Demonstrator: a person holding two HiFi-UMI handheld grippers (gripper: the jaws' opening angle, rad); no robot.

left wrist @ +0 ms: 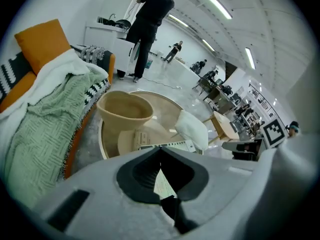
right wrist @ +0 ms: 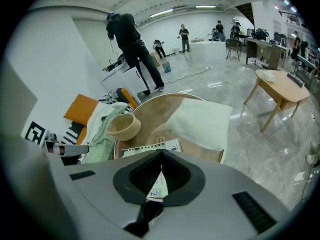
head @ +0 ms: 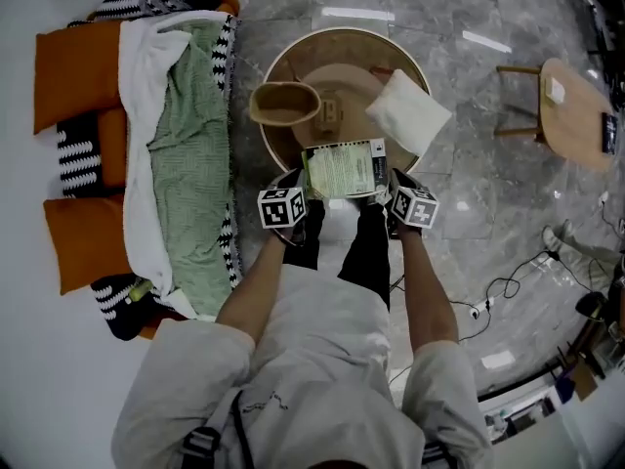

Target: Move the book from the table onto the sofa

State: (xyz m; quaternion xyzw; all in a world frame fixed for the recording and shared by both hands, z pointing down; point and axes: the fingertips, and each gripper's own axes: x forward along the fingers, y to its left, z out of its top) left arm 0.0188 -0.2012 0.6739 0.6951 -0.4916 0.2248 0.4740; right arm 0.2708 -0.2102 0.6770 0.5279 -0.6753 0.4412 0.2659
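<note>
Now left gripper (head: 303, 184) and right gripper (head: 387, 182) pinch the thin book (head: 344, 169) at the round wooden table's (head: 344, 55) near edge; tan pot (head: 283, 104) behind.

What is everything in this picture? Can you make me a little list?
book: held at both side edges, at the round table's near edge
left gripper: shut on the book
right gripper: shut on the book
also on table: beige pot, white cushion
sofa: left of table, under a green blanket

Head view looks steeply down; both gripper views face low across the shared round table (head: 342, 62), seemingly close.
</note>
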